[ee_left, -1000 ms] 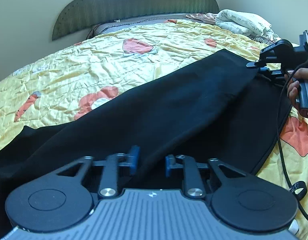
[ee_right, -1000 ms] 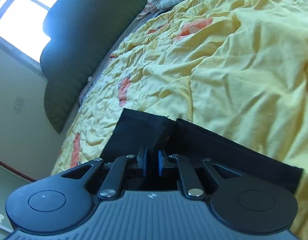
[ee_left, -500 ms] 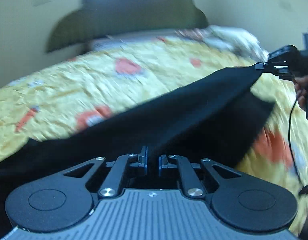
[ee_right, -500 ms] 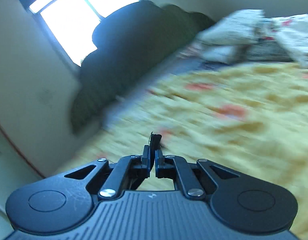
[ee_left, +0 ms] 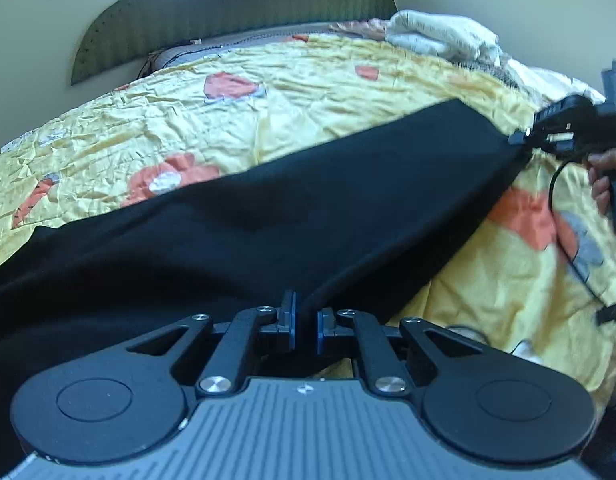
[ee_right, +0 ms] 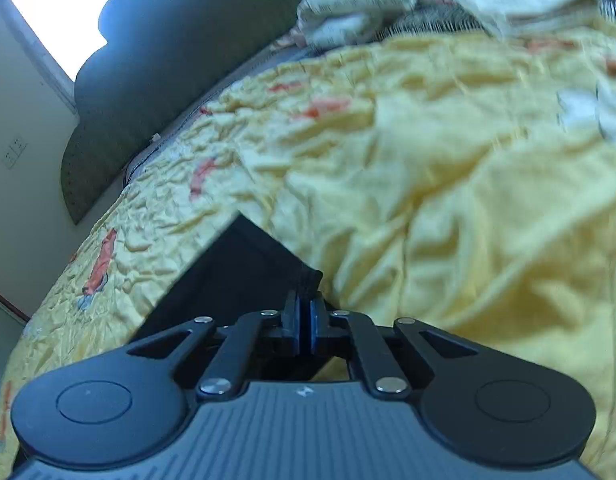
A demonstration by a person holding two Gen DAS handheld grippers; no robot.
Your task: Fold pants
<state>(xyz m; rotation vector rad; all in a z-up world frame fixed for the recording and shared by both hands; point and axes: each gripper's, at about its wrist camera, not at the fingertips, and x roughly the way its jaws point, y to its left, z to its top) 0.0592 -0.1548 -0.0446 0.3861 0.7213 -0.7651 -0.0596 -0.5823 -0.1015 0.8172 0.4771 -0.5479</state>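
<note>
**A:** How will the black pants [ee_left: 292,216] handle?

**B:** My guess is soft and limp, light enough for two pinches, with no stiffness of their own. They sag into a shallow trough between the two grips, so only tension keeps the leg flat. The weave looks matte, not slick, so a pinch on a doubled edge or seam should stay put.

**A:** Where are they, relative to the jaws?

**B:** The left gripper [ee_left: 306,322] has a fold of cloth rising straight out from between its jaws, which have just been closing and now pinch it. From there the leg runs ahead and to the right across the yellow bedspread [ee_left: 268,120], ending at the right gripper [ee_left: 519,140], whose jaws are clamped on the far corner. In the right wrist view the hem corner stands just ahead of the closed jaws, the rest falling away to their left.

**A:** Best places to grip?

**B:** The hem corner and the side edge, as now; mid-panel cloth would likely bunch.

**A:** Any containers?

**B:** None visible. Only the green headboard [ee_left: 236,12] far ahead, a pile of pale bedding [ee_left: 439,36] ahead and right, and a hand [ee_left: 605,176] behind the right gripper.
</note>
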